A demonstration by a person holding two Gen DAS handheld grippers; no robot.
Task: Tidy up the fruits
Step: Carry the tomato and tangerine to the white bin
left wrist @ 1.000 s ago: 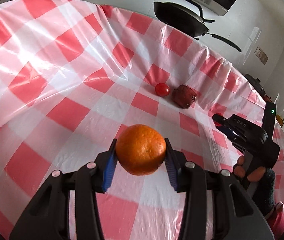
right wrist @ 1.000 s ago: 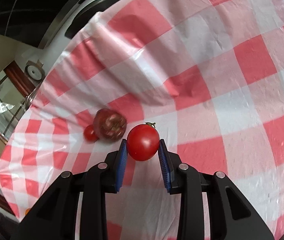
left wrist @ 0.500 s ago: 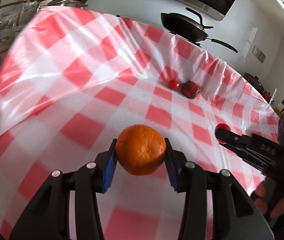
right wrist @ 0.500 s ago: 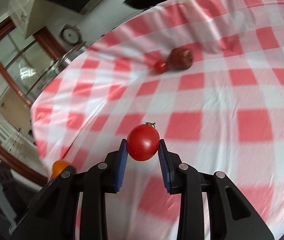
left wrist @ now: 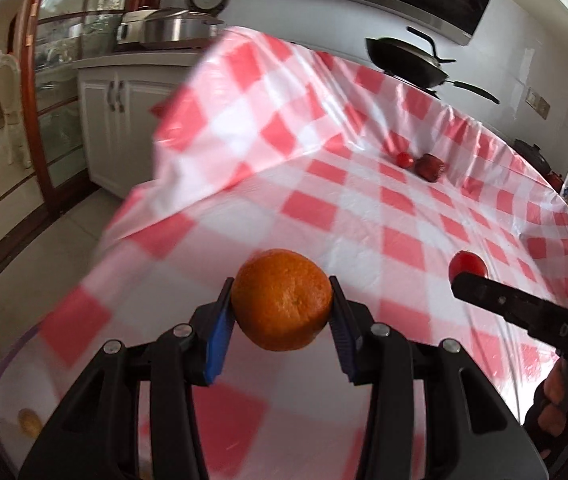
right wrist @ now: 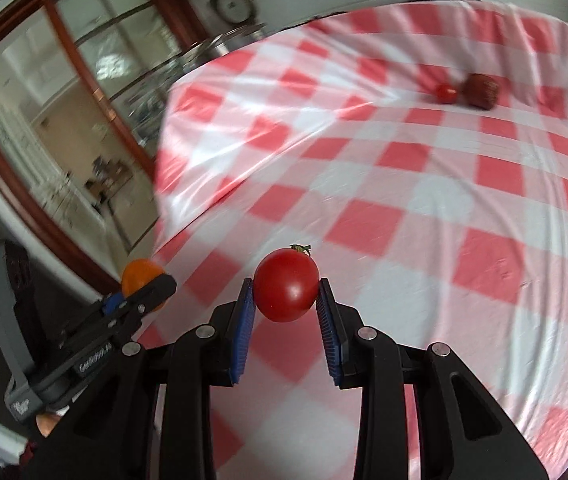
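Left gripper (left wrist: 282, 312) pinches the orange (left wrist: 282, 299); right gripper (right wrist: 285, 298) pinches the tomato (right wrist: 286, 285), both aloft. Best carry level, grips gentle; no container shows, only a purple rim (left wrist: 8, 364) lower left.

White capitals reading "DAS" stand on the black finger of the right gripper (left wrist: 468, 268), where it reaches in from the right side of the left wrist view. In the right wrist view, off to its lower left, the black finger of the left gripper (right wrist: 144, 287) carries a line of white lettering, but it is too blurred to make out, as is a small white label further down its body.
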